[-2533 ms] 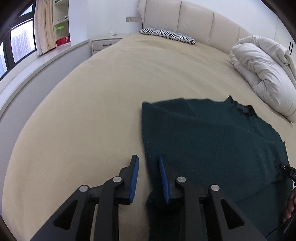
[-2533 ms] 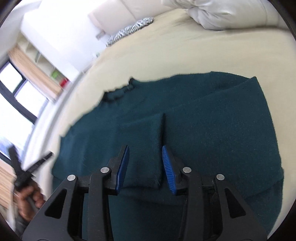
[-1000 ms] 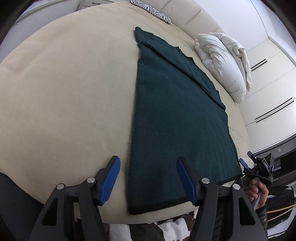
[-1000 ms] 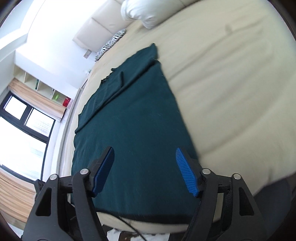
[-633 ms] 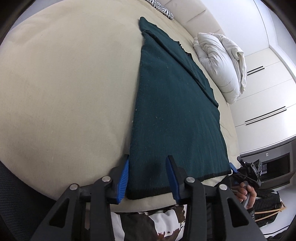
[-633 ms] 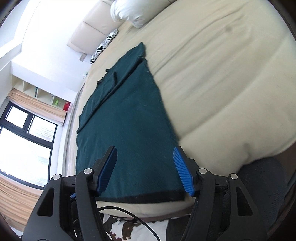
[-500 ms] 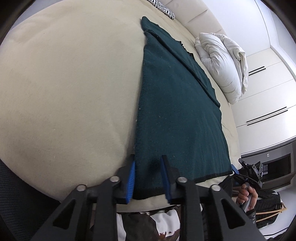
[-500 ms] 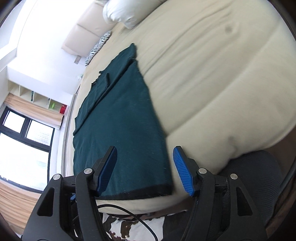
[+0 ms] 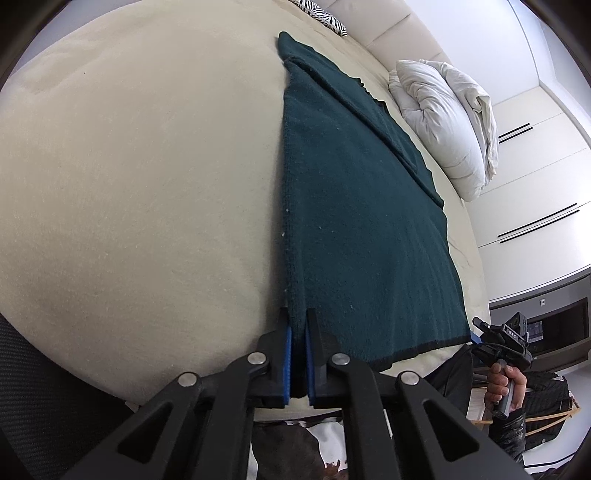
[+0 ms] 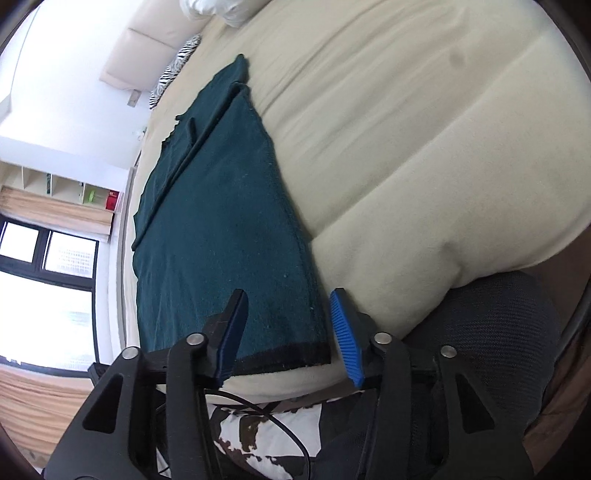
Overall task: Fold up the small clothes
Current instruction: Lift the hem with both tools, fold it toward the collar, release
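A dark green knit garment (image 9: 354, 206) lies flat on the beige bed (image 9: 140, 177), its black-trimmed hem at the near edge. My left gripper (image 9: 298, 332) is shut on the garment's near left hem corner. In the right wrist view the same garment (image 10: 221, 229) shows, and my right gripper (image 10: 288, 321) is open, its jaws on either side of the near right hem corner (image 10: 317, 350) without closing on it. The right gripper also shows in the left wrist view (image 9: 498, 339), held in a hand past the hem.
A white duvet (image 9: 447, 122) is bundled at the far right of the bed. A zebra-print pillow (image 9: 325, 14) lies by the headboard. A window (image 10: 48, 273) and shelves (image 10: 66, 192) line the far side. A dark mesh chair (image 10: 498, 332) is by the bed edge.
My left gripper has closed on the left hem corner, having been open around it. My right gripper has moved toward the right hem corner and narrowed a little, staying open.
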A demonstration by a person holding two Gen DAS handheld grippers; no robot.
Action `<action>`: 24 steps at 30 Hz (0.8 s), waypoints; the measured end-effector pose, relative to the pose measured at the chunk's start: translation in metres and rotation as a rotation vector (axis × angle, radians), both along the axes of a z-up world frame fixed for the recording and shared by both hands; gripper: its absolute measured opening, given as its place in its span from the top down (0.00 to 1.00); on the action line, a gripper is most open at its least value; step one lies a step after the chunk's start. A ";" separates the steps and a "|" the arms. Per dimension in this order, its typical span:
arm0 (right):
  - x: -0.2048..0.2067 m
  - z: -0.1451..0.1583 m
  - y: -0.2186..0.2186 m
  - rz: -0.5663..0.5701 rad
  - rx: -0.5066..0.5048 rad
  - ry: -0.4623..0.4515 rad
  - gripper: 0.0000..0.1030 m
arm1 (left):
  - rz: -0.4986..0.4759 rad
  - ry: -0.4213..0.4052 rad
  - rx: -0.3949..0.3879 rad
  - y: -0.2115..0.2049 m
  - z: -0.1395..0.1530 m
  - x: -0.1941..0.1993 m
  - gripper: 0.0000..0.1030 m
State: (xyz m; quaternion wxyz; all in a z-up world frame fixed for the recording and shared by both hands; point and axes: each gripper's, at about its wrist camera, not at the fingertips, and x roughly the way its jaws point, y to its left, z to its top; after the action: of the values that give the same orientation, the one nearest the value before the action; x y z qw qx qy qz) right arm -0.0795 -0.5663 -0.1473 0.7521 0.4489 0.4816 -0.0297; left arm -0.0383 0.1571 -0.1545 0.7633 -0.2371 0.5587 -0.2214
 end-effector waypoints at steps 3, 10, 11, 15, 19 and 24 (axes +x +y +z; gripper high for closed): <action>-0.003 -0.005 -0.004 0.001 0.033 0.021 0.63 | -0.001 -0.002 0.001 -0.001 0.000 0.000 0.94; -0.004 -0.012 -0.006 0.034 0.089 0.015 0.63 | -0.004 -0.002 0.004 -0.001 0.000 0.000 0.94; -0.004 -0.012 -0.005 0.037 0.094 0.010 0.63 | -0.005 -0.002 0.005 -0.001 0.000 0.000 0.94; -0.003 -0.013 -0.002 0.063 0.093 0.012 0.74 | -0.007 -0.006 0.012 -0.002 0.002 -0.001 0.94; -0.002 -0.014 0.003 0.083 0.071 0.010 0.92 | 0.006 -0.018 -0.011 0.001 0.008 -0.004 0.94; 0.000 0.009 0.008 0.105 0.050 -0.096 0.94 | 0.031 -0.052 -0.091 0.008 0.028 -0.005 0.94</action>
State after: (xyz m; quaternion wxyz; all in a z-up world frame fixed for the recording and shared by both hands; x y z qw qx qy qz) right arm -0.0799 -0.5583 -0.1386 0.7634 0.4426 0.4684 0.0434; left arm -0.0430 0.1654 -0.1267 0.7691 -0.2745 0.5245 -0.2410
